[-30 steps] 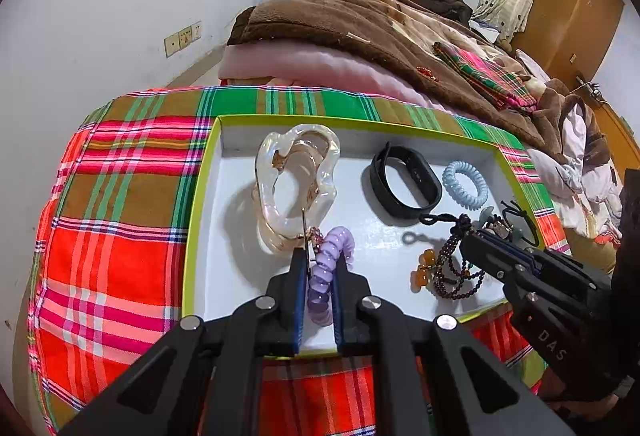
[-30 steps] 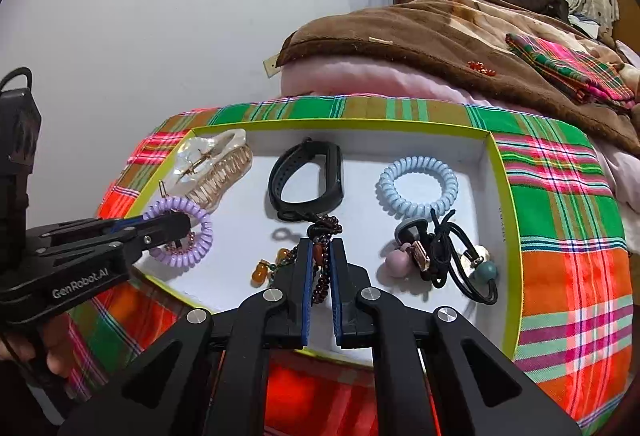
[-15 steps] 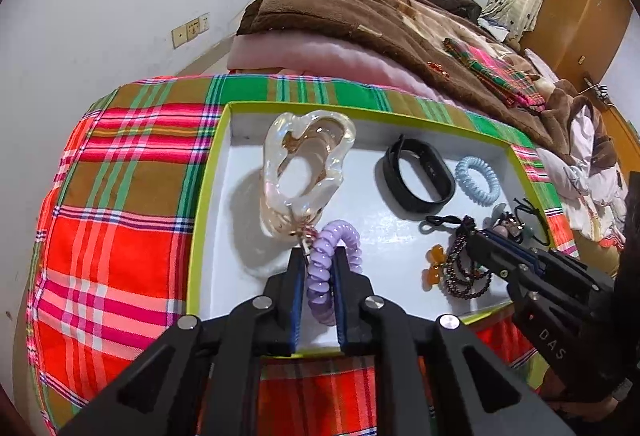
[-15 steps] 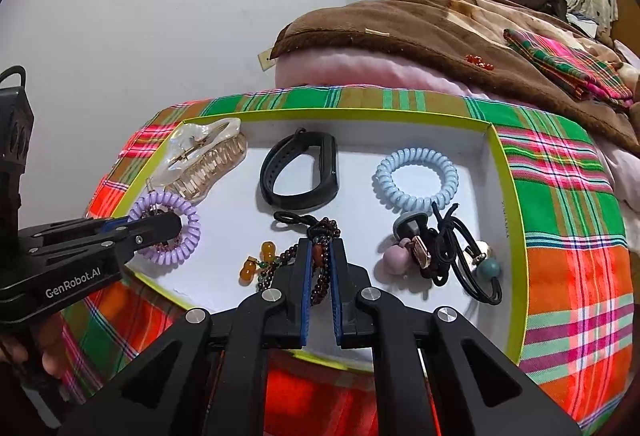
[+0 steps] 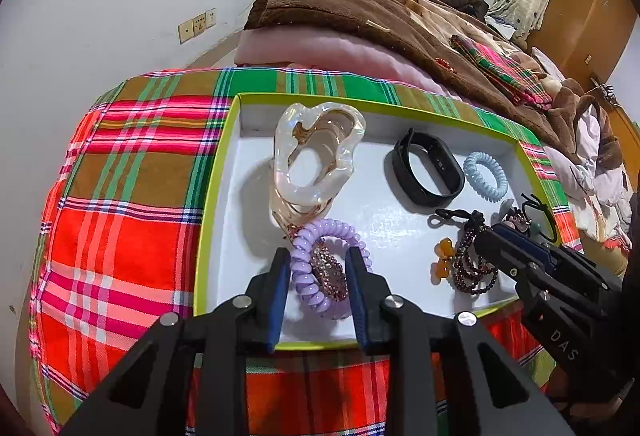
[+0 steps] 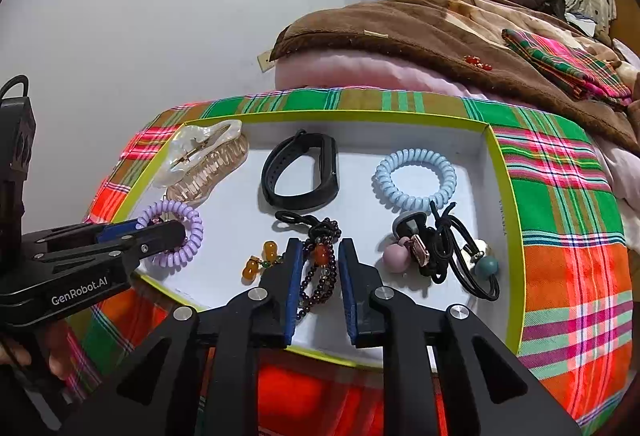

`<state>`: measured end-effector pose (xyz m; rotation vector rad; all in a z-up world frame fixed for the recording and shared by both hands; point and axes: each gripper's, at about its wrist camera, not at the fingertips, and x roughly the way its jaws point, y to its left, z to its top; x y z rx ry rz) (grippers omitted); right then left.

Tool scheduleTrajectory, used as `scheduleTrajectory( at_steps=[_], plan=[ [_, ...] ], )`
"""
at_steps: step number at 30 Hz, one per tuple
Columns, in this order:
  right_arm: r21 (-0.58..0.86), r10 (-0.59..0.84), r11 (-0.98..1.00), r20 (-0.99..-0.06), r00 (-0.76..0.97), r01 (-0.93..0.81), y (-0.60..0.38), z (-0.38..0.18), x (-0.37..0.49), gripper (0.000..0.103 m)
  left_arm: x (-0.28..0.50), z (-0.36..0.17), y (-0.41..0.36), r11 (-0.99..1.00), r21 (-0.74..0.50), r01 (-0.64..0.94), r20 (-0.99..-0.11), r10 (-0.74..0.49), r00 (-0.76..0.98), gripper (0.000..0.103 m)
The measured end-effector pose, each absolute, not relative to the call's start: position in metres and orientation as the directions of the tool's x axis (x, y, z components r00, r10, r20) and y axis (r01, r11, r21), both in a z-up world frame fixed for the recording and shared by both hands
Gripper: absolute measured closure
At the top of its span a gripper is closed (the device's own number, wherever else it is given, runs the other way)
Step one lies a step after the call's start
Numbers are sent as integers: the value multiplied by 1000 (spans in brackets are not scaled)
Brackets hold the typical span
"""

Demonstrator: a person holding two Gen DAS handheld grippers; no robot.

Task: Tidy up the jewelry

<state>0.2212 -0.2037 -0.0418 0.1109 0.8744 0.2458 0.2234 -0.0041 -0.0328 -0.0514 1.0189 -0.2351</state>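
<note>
A white tray with a yellow-green rim [image 5: 208, 204] [image 6: 516, 236] lies on a plaid cloth. My left gripper [image 5: 318, 256] [image 6: 160, 232] is open; the purple spiral hair tie [image 5: 320, 276] [image 6: 176, 232] lies flat in the tray between its fingers, over a small sparkly clip [image 5: 330, 270]. My right gripper [image 6: 320, 248] [image 5: 486, 232] is open; the dark bead bracelet with amber beads [image 6: 320, 264] [image 5: 468, 264] lies in the tray between its fingers.
Also in the tray are a clear claw clip [image 5: 312, 160] [image 6: 204, 160], a black wristband [image 5: 428, 168] [image 6: 300, 172], a light blue spiral tie [image 5: 486, 176] [image 6: 416, 180] and black hair ties with beads [image 6: 448, 256]. A bed with a brown blanket [image 5: 380, 20] is behind.
Both grippers have opened. The purple hair tie and the bead bracelet, held before, now lie released on the tray floor.
</note>
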Motion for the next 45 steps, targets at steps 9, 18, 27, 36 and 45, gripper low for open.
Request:
scheduleTrajectory(
  at_steps=[9,18,27,36,45],
  plan=[
    [207,267,964,-725,635,-169,-203,-35,215,65,218,-27,-1,976,-154,155,-829,-213,517,60],
    [157,220,976,-693,687,-154,-198,-17,190,62,192,-6,-3,981,-113,160,-795,-186,577,51],
    [76,127,992,-651,748,-103,-194,1,149,62,152,5,-10,992,1,124,-742,-83,666,49],
    [74,112,994,-631,768,-84,-194,8,112,61,116,9,-11,996,3,94,-717,-63,695,49],
    [70,113,994,-630,768,-89,-192,7,94,61,86,15,-14,997,24,76,-682,-39,731,49]
  ],
)
